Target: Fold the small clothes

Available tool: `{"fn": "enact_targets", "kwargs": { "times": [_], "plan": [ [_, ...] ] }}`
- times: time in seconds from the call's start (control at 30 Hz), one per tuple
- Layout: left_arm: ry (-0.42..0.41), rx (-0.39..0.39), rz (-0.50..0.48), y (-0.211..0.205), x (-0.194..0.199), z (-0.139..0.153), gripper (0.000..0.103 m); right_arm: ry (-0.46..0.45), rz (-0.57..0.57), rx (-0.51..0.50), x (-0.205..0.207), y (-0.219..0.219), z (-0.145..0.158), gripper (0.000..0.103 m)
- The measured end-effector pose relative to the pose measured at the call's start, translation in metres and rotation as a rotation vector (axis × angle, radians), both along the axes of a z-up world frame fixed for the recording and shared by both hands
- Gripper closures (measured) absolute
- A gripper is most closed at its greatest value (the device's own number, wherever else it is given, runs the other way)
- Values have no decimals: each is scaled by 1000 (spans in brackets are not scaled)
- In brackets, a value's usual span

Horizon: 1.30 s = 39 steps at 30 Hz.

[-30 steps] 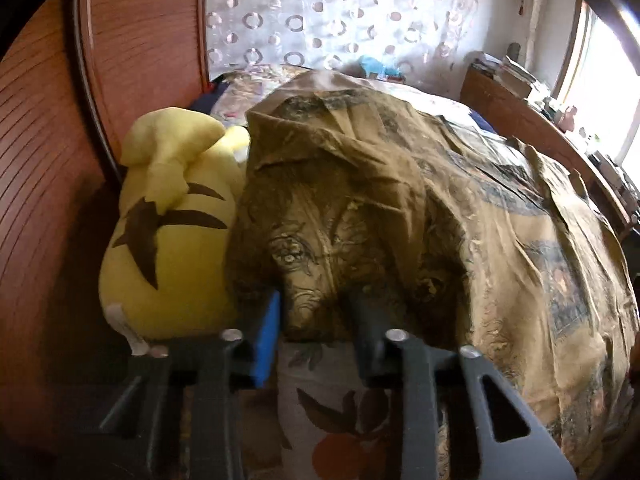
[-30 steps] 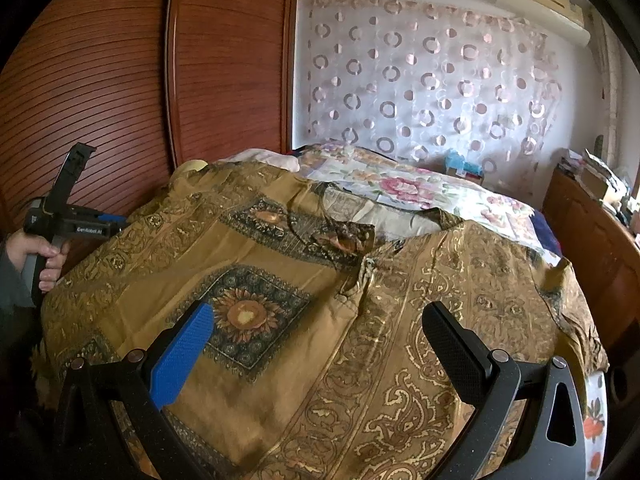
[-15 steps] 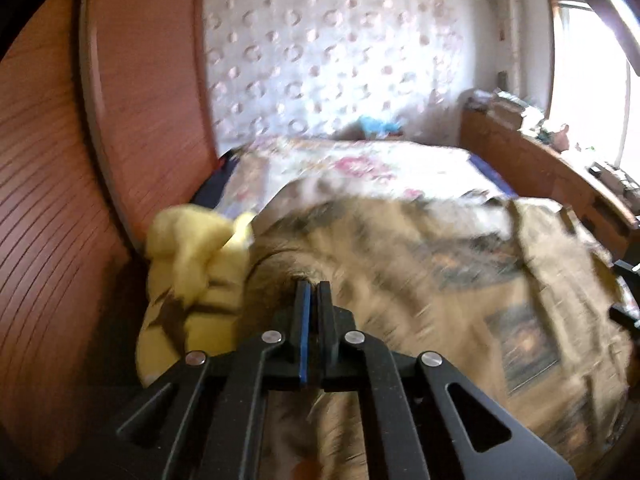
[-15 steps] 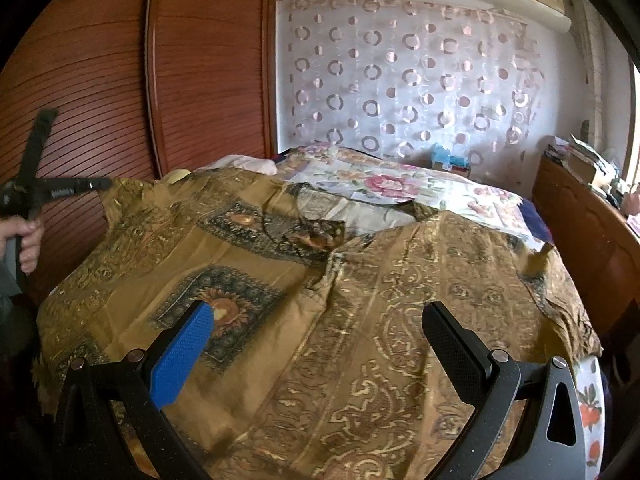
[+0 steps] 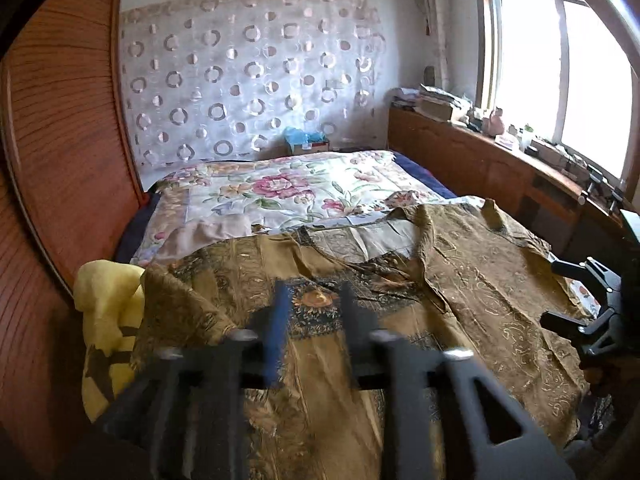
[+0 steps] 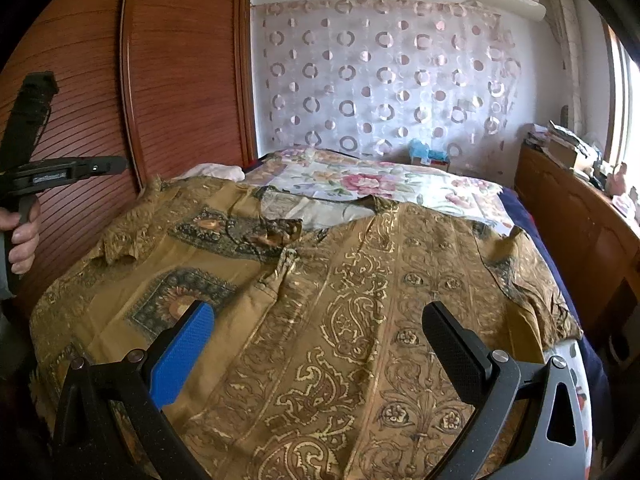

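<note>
Right wrist view showed the brown patterned shirt [image 6: 320, 300] spread flat across the bed [image 6: 400, 184], its left sleeve bunched beside the yellow plush toy [image 5: 104, 320]. Right gripper [image 6: 318, 344] hung wide and empty over the hem; left gripper [image 5: 310, 308] stood narrowly parted, holding nothing. A careless pinch risked catching both layers, or dragging the shirt off the bed.

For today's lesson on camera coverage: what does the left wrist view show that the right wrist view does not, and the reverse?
Only the left wrist view shows the yellow plush toy beside the wardrobe and the bright window. Only the right wrist view shows the hand gripping the left claw's handle, and the shirt's right sleeve. Both show the patterned golden-brown shirt spread on the floral bedspread, and the circle-patterned curtain.
</note>
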State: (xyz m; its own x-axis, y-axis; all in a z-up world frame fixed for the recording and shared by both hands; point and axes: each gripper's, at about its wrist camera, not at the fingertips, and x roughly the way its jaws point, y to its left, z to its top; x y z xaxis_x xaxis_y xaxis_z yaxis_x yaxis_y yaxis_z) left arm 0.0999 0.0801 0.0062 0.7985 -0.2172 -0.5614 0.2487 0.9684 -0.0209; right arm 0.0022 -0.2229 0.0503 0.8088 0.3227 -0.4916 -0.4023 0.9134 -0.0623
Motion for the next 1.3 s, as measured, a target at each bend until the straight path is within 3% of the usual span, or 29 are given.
{"fn": "enact_targets", "kwargs": {
  "times": [0.1, 0.17, 0.23, 0.4, 0.73, 1.0, 1.2, 1.3],
  "plan": [
    [-16, -15, 30, 15, -12, 3, 50, 1, 12, -3, 0, 5, 3, 0],
    [-28, -12, 56, 24, -17, 6, 31, 4, 41, -1, 2, 11, 6, 0],
    [-41, -17, 83, 36, -22, 7, 22, 2, 77, -12, 7, 20, 10, 0],
    [-54, -14, 159, 70, -30, 7, 22, 0, 176, -32, 30, 54, 21, 4],
    [-45, -35, 274, 119, -36, -10, 22, 96, 476, -35, 89, 165, 11, 37],
    [-29, -47, 336, 140, -40, -21, 22, 167, 676, -90, 132, 272, -5, 43],
    [-5, -41, 359, 149, -41, -30, 22, 237, 732, -215, 156, 333, -40, 44],
    [5, -47, 366, 152, -39, -35, 22, 245, 713, -269, 165, 347, -56, 53]
  ]
}}
